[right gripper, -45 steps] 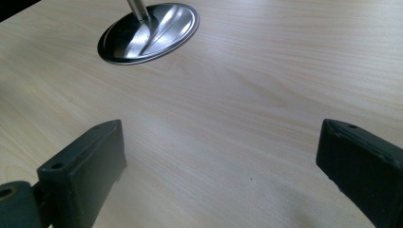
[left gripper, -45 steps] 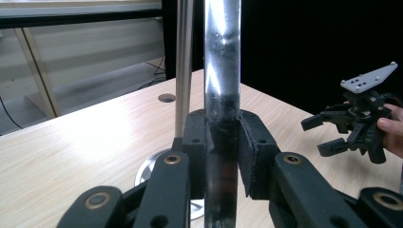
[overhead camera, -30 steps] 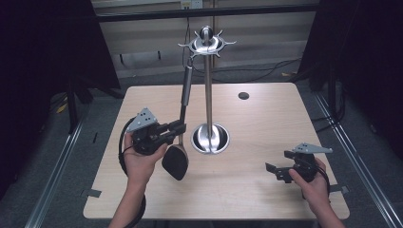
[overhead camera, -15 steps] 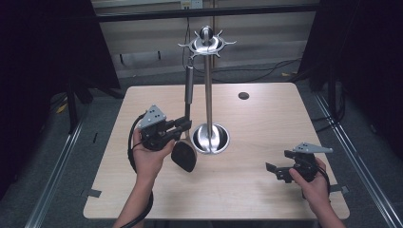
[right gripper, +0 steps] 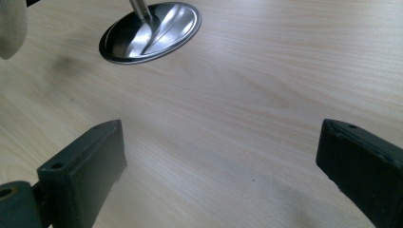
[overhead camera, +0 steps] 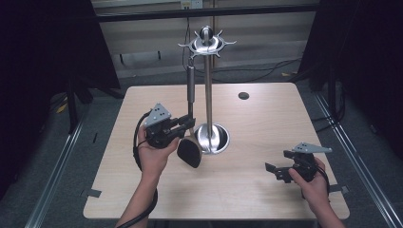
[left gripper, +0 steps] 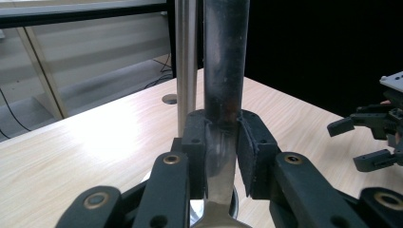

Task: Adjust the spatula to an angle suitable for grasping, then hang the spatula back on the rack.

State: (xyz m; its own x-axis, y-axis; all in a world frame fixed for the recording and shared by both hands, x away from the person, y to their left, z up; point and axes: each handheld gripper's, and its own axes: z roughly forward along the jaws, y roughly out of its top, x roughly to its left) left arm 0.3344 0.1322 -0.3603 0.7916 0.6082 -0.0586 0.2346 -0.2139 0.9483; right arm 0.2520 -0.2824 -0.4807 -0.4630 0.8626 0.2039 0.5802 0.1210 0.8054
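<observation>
**A:** Why is the spatula [overhead camera: 190, 118] hanging like that?

**B:** Its handle top is hooked on the crown of the utensil stand [overhead camera: 208, 45], so it hangs beside the pole, its black blade just above the bench [overhead camera: 247, 190] near the stand's round base. I have my left gripper [overhead camera: 186, 124] clamped on the lower handle; in the left gripper view the pads [left gripper: 250, 152] press the metal shaft from both sides. My guess is that grip is there to steady it or lift it off the hook.

**A:** And your hands?

**B:** Left forearm reaches in from the bench's near edge, gripper level, pointing toward the pole. My right gripper [overhead camera: 274, 172] rests low near the right corner, jaws spread wide over bare wood, holding nothing, well apart from the stand.
</observation>
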